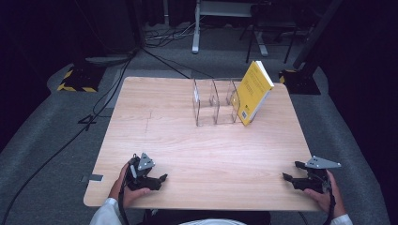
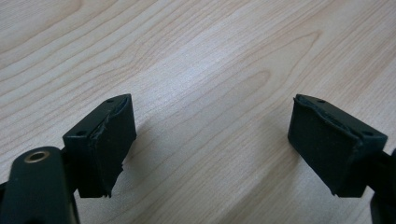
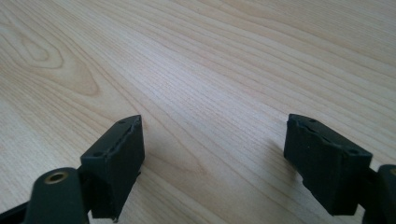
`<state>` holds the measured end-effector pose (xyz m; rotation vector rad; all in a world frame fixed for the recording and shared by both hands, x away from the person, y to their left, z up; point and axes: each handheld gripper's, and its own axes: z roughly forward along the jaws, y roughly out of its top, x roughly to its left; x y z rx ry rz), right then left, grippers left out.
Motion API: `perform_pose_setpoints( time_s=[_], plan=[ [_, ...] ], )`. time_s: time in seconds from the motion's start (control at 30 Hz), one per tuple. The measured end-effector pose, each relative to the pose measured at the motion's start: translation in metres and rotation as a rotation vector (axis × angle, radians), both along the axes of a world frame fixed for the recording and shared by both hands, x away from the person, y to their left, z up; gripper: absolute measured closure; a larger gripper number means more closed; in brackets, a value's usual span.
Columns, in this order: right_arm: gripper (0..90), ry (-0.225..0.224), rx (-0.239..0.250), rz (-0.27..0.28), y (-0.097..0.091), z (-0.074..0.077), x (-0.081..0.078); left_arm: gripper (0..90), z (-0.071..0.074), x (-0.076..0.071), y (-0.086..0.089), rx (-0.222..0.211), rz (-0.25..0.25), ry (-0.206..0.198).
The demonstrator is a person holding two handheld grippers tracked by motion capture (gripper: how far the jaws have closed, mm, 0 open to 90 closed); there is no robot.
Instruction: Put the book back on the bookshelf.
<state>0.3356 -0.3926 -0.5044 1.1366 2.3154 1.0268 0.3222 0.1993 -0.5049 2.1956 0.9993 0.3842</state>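
Note:
A yellow book [image 1: 254, 92] leans tilted against the right end of a clear plastic divider rack [image 1: 213, 101] at the far middle of the wooden table [image 1: 187, 140]. My left gripper [image 1: 159, 180] rests near the front left edge, held by a hand, jaws wide apart with nothing between them. In the left gripper view its black pads [image 2: 109, 140] hover over bare wood. My right gripper [image 1: 288, 176] sits near the front right edge, also open and empty; its pads [image 3: 121, 158] frame bare wood grain.
Beyond the table lies grey carpet with black cables [image 1: 94, 108], a yellow-and-black striped stand base [image 1: 75, 79] at the back left, and desk legs [image 1: 196, 33] at the back. A wide stretch of tabletop separates the grippers from the rack.

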Motion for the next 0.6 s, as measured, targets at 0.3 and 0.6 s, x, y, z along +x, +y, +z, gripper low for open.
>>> perform_pose_setpoints(
  time_s=[0.3, 0.6],
  plan=[
    [20.7, 0.000, 0.000, 0.000, 0.0001, 0.0000, -0.0001, 15.7, 0.0003, 0.0019, 0.0003, 0.006, -0.003, -0.001],
    [20.7, 0.000, 0.000, -0.001, 0.0000, 0.0000, 0.0000, 15.7, 0.0001, 0.0022, -0.0001, 0.000, 0.000, 0.002]
  ],
)
